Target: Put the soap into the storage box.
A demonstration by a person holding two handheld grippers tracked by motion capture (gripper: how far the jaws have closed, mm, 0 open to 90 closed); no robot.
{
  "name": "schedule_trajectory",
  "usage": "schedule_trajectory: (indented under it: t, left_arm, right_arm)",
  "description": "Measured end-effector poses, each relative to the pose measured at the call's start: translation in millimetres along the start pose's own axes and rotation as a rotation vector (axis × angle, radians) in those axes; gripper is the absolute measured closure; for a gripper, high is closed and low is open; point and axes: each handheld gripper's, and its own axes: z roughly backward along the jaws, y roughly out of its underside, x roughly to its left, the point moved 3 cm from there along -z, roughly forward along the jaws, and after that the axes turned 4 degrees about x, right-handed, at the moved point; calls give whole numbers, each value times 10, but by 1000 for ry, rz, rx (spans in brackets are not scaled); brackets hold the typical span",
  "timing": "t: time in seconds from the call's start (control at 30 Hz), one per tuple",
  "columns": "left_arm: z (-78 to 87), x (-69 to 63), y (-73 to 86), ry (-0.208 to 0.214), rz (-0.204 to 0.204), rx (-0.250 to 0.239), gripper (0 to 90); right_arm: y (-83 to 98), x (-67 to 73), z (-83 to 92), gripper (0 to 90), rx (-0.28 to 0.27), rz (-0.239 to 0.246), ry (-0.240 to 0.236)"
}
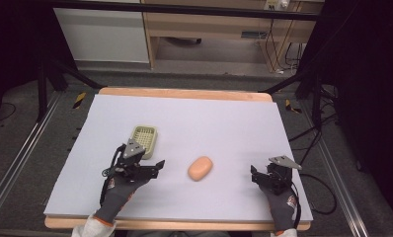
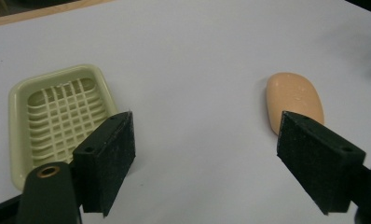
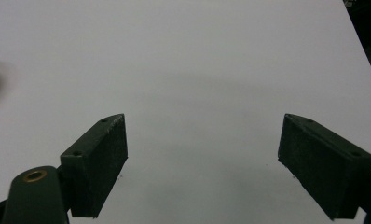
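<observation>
**Soap and dish apart, both grippers empty**

A pale sheet covers the table (image 1: pixel 224 118), with wood showing along its far and near edges. The soap dish (image 1: pixel 146 137) sits left of the middle, empty. The orange soap bar (image 1: pixel 200 168) lies on the sheet nearer the front edge, apart from the dish. The left gripper (image 2: pixel 204 154) hovers between the 2 things, jaws spread wide, holding nothing. The right gripper (image 3: pixel 202 158) waits near the front right corner, also spread. Judging by this, nothing is grasped yet; picking up and placing the soap likely remain.
</observation>
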Motion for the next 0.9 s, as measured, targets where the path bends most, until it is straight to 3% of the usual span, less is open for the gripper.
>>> schedule_trajectory:
  t: [0.9]
  left_arm:
    - [-257, -381, -162, 75, -72, 43, 182]
  right_arm:
    - [5, 9, -4, 153, 8, 7, 7]
